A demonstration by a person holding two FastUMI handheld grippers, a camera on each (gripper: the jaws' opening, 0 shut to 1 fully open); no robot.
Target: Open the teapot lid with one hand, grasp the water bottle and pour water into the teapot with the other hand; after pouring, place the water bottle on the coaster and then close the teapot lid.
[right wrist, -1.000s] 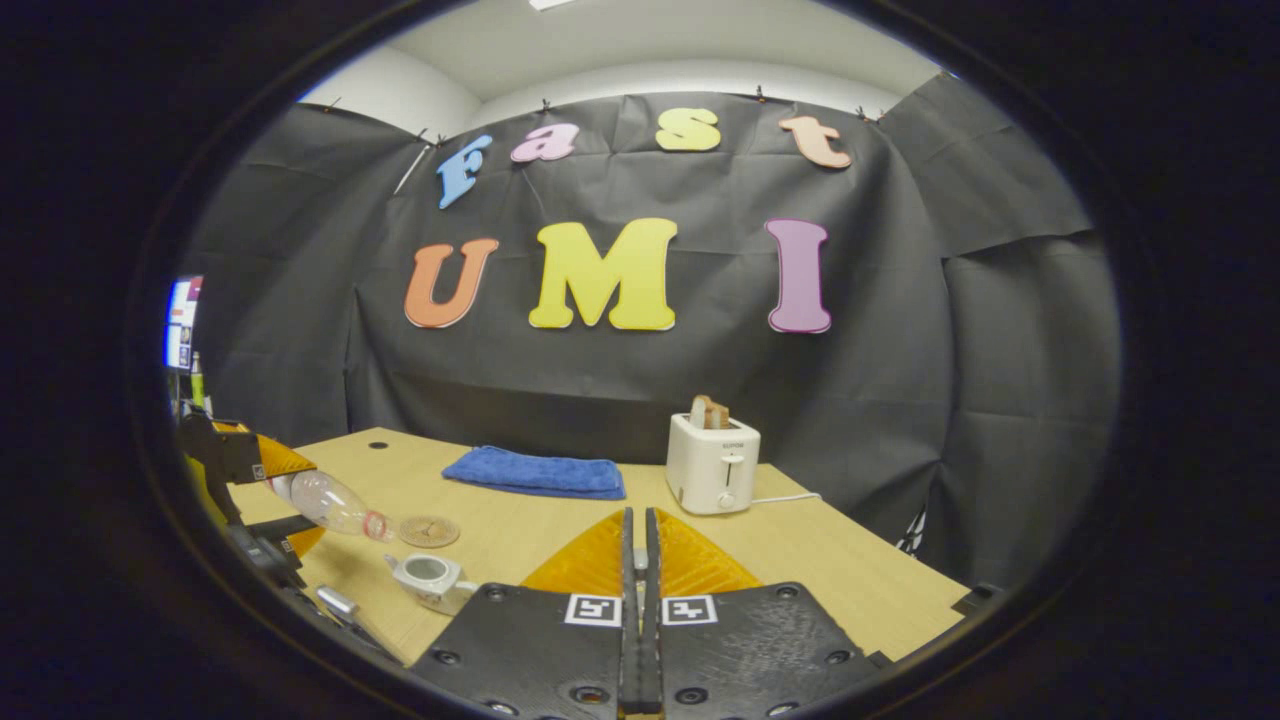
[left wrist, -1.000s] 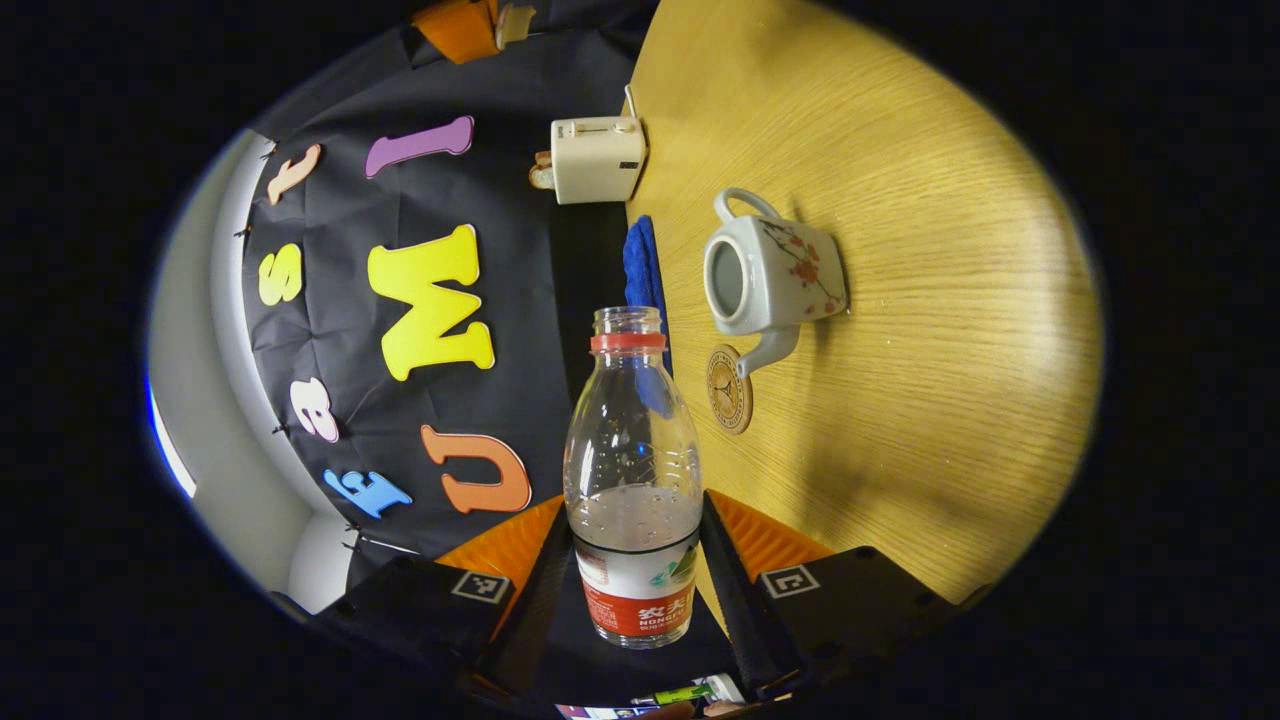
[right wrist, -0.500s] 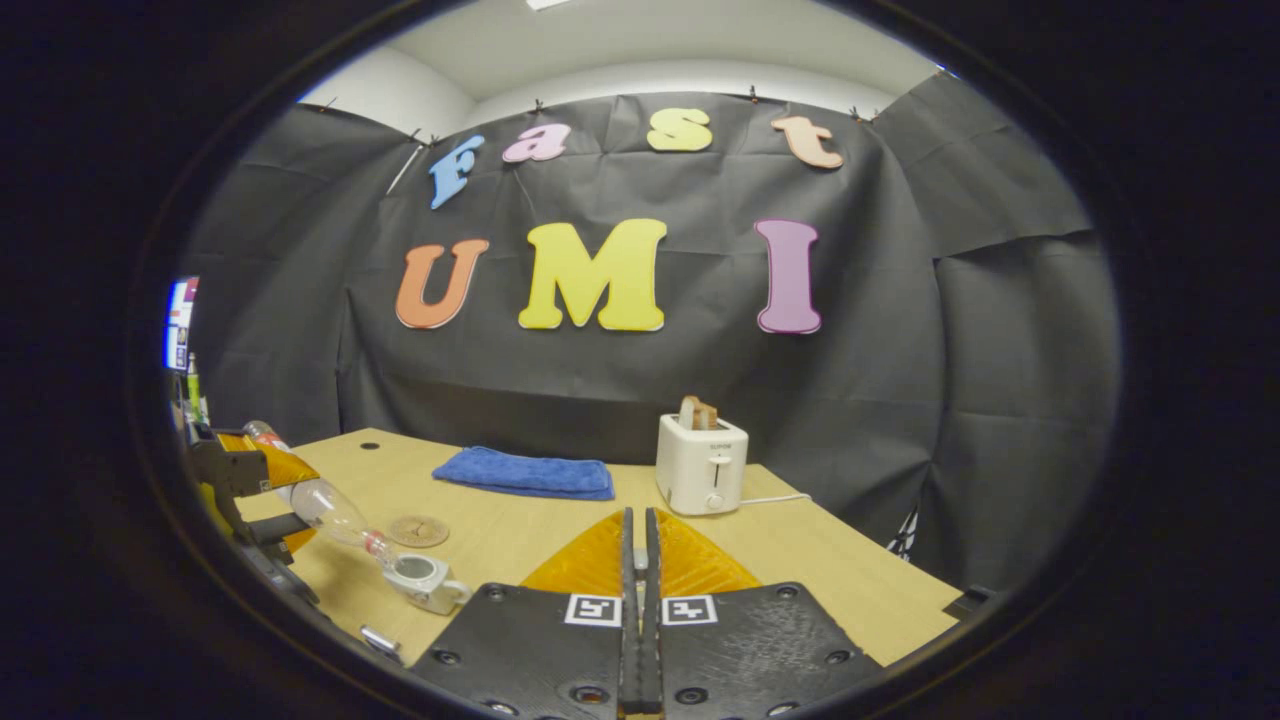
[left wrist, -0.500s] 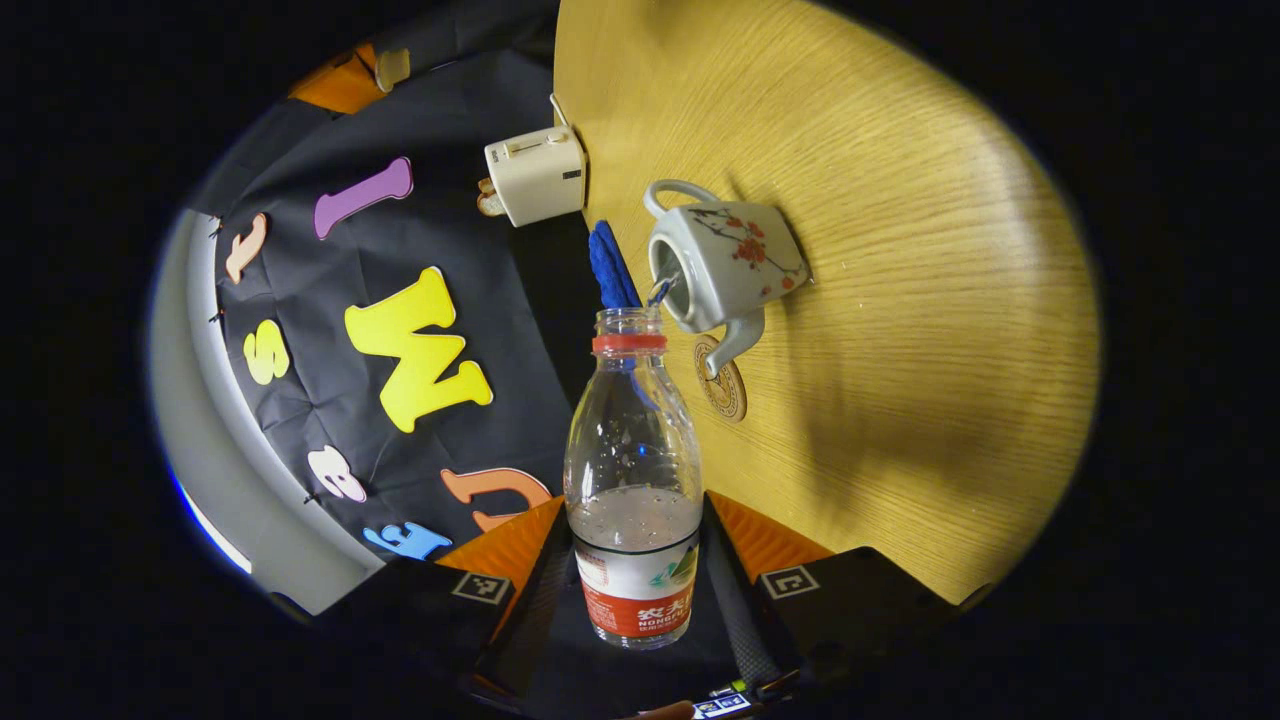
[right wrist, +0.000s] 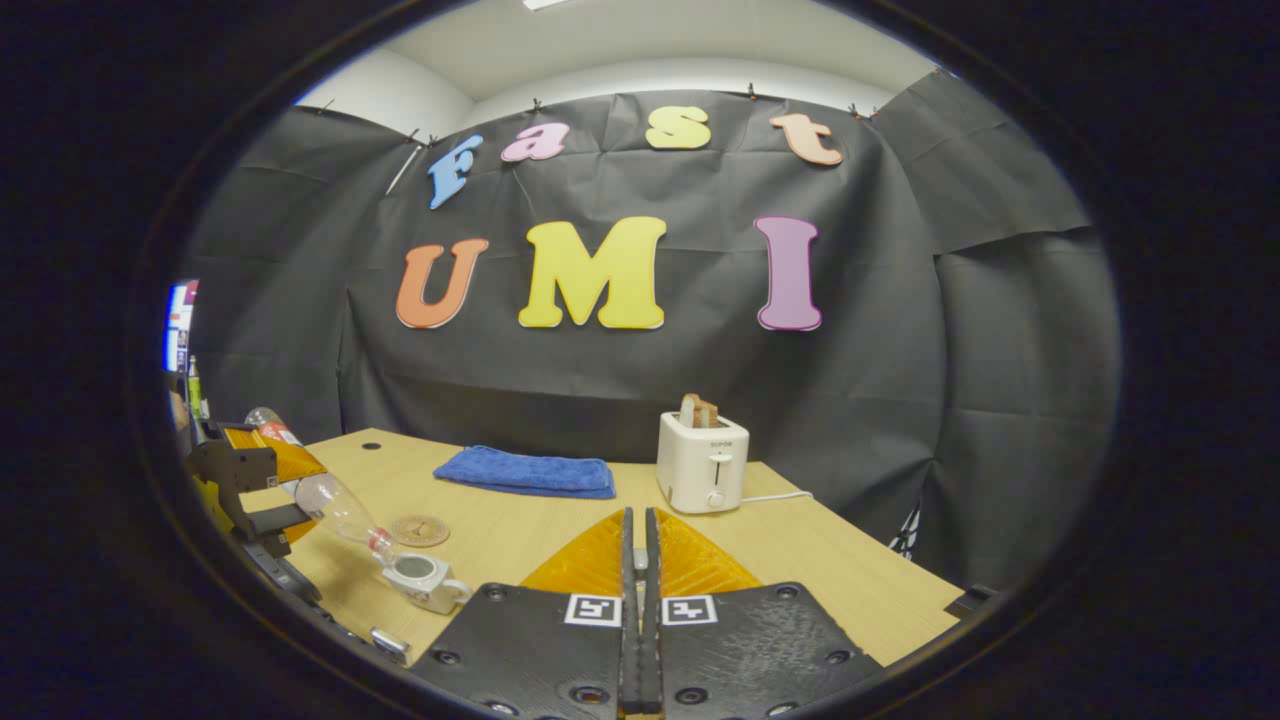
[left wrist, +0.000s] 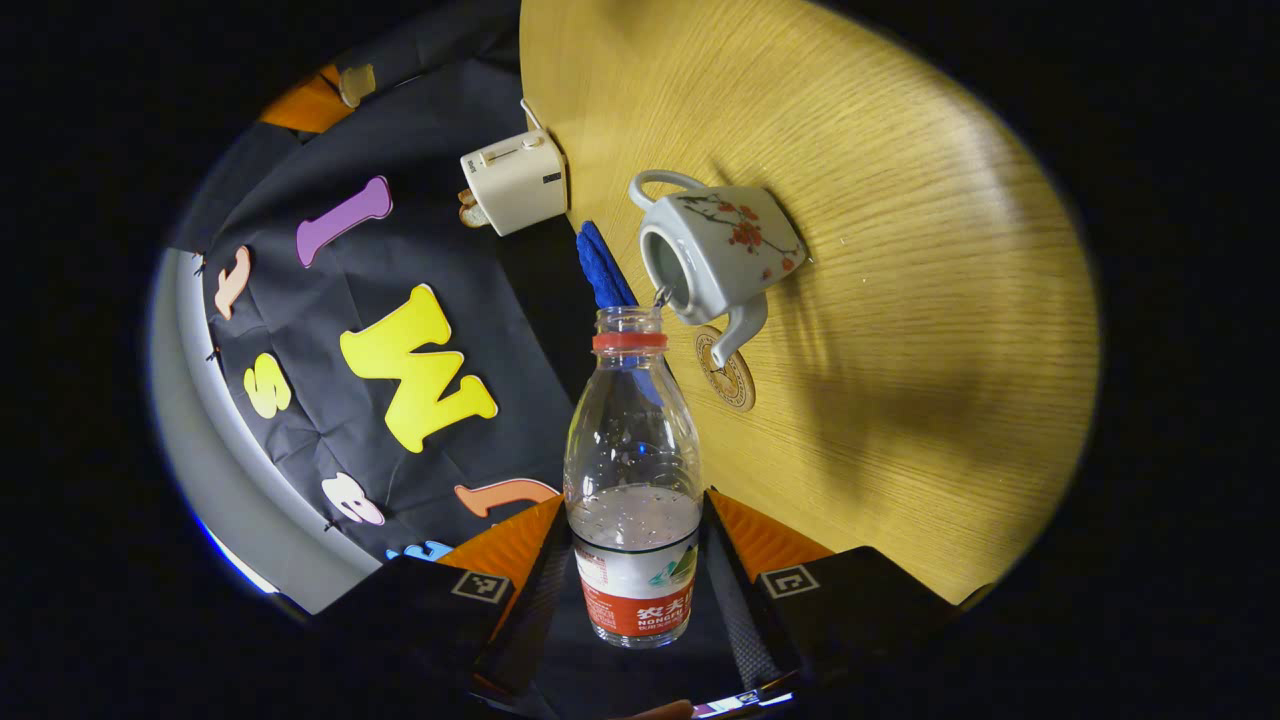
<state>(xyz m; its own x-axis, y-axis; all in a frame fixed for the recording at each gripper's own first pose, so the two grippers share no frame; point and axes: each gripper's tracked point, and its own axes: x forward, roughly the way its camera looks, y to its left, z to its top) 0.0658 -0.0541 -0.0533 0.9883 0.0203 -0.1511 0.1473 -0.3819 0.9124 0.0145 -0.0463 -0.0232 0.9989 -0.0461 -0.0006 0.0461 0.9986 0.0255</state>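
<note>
While left gripper (left wrist: 632, 560) tips water bottle (left wrist: 632, 480), jaws clenched on its lower body, mouth hangs just above open teapot (left wrist: 715, 255) on bench (left wrist: 900, 300); thin stream runs in. Coaster (left wrist: 728, 370) lies just beside spout. Right gripper (right wrist: 636, 610) held well apart, jaws pressed together; whether lid sits between them, cannot tell. Risks: opening small, so drift or steeper tilt could splash bench; slack grip could slide bottle.
</note>
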